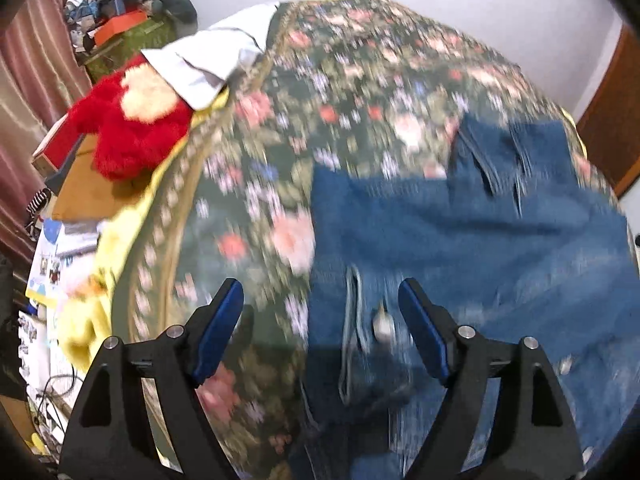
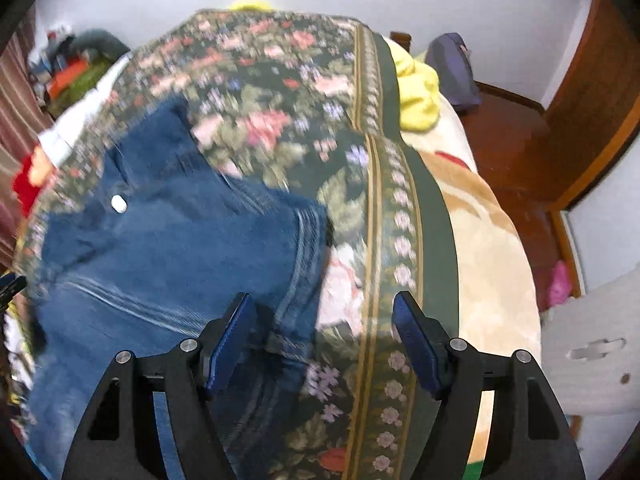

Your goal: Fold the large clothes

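Beyond the jeans point(image 1: 460, 240) the floral bedspread point(image 1: 360, 80) lay bare and passable. To their left, a red plush toy point(image 1: 128, 128) and white cloth point(image 1: 216, 56) crowded the bed's edge; a yellow blanket point(image 2: 416, 88) blocked the right.

Blue jeans point(image 1: 460, 232) on dark floral bedspread point(image 1: 320, 92).

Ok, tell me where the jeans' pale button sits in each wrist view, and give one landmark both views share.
Left wrist: the pale button is low and centre, on the jeans, between the open left tongs.
Right wrist: the button is at middle left, well above the open right tongs.
Shared landmark: the red plush toy, upper left in the left view, at the left edge in the right.
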Action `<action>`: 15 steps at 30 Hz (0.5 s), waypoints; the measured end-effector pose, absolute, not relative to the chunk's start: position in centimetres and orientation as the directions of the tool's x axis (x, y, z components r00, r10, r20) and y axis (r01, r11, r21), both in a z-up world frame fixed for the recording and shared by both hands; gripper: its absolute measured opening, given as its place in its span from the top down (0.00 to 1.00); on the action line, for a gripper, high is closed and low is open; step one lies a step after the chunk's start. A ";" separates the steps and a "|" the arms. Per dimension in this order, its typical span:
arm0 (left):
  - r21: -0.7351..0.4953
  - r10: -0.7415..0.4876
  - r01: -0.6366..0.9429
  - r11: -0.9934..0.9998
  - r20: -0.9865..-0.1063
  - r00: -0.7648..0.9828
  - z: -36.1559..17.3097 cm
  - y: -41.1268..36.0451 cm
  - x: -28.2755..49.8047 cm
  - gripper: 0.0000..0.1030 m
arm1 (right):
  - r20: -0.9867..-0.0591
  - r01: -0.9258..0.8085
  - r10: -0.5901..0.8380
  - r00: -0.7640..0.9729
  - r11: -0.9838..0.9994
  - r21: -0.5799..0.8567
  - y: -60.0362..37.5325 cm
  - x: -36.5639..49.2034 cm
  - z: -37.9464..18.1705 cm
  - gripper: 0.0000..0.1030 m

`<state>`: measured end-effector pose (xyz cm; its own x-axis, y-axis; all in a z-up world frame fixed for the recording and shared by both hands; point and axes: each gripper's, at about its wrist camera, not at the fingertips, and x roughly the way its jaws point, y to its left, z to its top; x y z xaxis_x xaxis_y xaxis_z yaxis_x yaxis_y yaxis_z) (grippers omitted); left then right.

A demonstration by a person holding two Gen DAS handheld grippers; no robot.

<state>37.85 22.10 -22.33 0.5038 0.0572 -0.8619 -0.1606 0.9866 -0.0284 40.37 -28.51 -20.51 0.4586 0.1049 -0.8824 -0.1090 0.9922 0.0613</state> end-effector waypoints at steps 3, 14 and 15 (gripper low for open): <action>-0.041 0.045 -0.167 0.985 -0.874 0.483 -23.0 23.0 41.1 0.23 | -0.865 -0.100 0.171 0.472 0.985 0.141 -28.9 41.4 -19.5 0.32; -0.073 -0.015 -0.130 0.989 -0.916 0.400 -28.2 21.9 47.8 0.33 | -0.889 -0.071 0.308 0.340 0.951 0.302 -28.1 47.5 -24.1 0.34; -0.072 -0.020 -0.116 0.991 -0.919 0.393 -28.5 21.4 48.0 0.50 | -0.884 -0.074 0.313 0.347 0.949 0.307 -27.8 47.5 -24.3 0.38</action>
